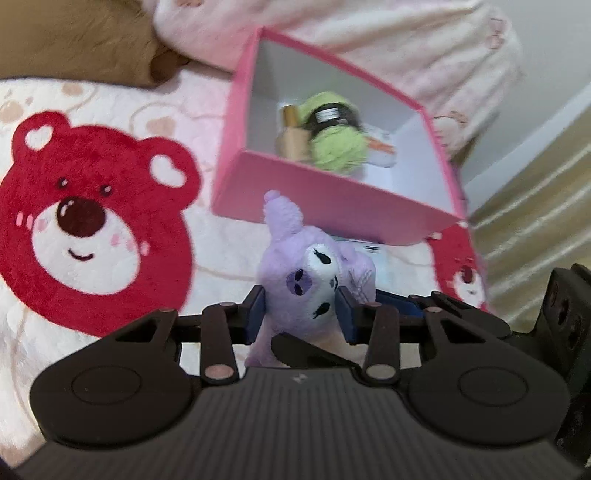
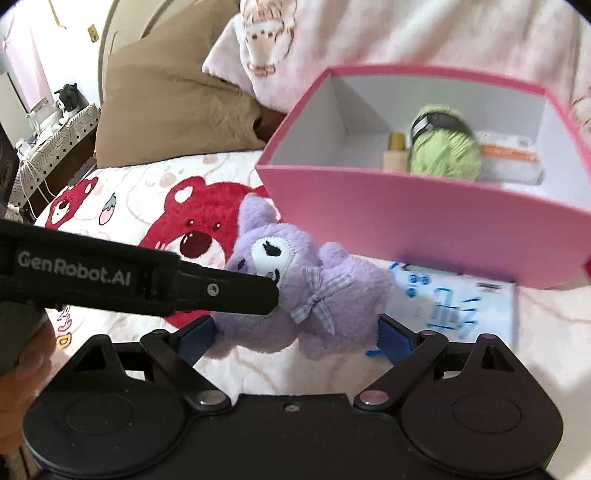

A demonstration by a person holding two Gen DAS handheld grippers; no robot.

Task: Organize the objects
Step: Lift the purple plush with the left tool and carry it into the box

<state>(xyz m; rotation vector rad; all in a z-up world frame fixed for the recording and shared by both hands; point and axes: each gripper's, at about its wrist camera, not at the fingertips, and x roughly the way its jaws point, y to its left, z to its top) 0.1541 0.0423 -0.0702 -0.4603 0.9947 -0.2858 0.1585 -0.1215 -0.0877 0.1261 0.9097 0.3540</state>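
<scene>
On the bed, one soft purple plush bear with a checked ribbon bow [image 1: 314, 280] was held clear of the fleece blanket printed with red bear faces [image 1: 92, 229]. The left hand-held gripper [image 1: 301, 314] was clamped on the toy's head, its blue pads pressing both cheeks. The right hand-held gripper [image 2: 295, 334] stood wide apart, its two blue pads flanking the toy's lower body; contact there could not be confirmed. One rigid pink cardboard box with a white interior [image 2: 406, 206] sat open just beyond the toy. Inside it were counted three items: one round ball of light green yarn with a dark label band [image 2: 445, 149], one small tan cylindrical bottle with a golden cap [image 2: 395, 151], and one flat white packet with orange print [image 2: 509, 158]. One flat white sheet with blue markings [image 2: 461, 302] lay partly under the box. One brown fuzzy pillow [image 2: 166, 110] lay behind, beside a pale pink plush blanket [image 2: 369, 33].
</scene>
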